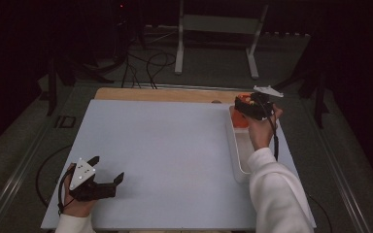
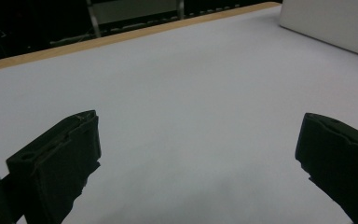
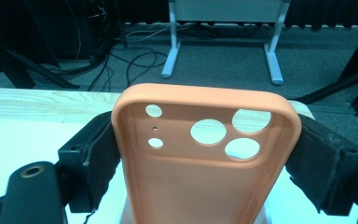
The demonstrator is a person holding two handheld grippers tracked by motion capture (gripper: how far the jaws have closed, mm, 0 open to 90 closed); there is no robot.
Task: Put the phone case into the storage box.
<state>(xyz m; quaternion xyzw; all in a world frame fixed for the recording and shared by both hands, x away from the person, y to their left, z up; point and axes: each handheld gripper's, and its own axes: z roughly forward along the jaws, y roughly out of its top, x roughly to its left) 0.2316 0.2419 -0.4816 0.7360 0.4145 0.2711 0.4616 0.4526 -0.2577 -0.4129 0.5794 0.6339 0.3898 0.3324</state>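
R gripper is pinching the orange phone case across its width, jaws on both long sides; case's long axis runs along the gripper, camera-hole end pointing away from the hand. It's held above the far end of the white tray, by the table's far right corner, R forearm stretched along the right edge. L gripper sits well apart near the front-left corner, jaws spread, holding nothing, aimed right. R hand is clearly the working one.

Open tabletop beside tray
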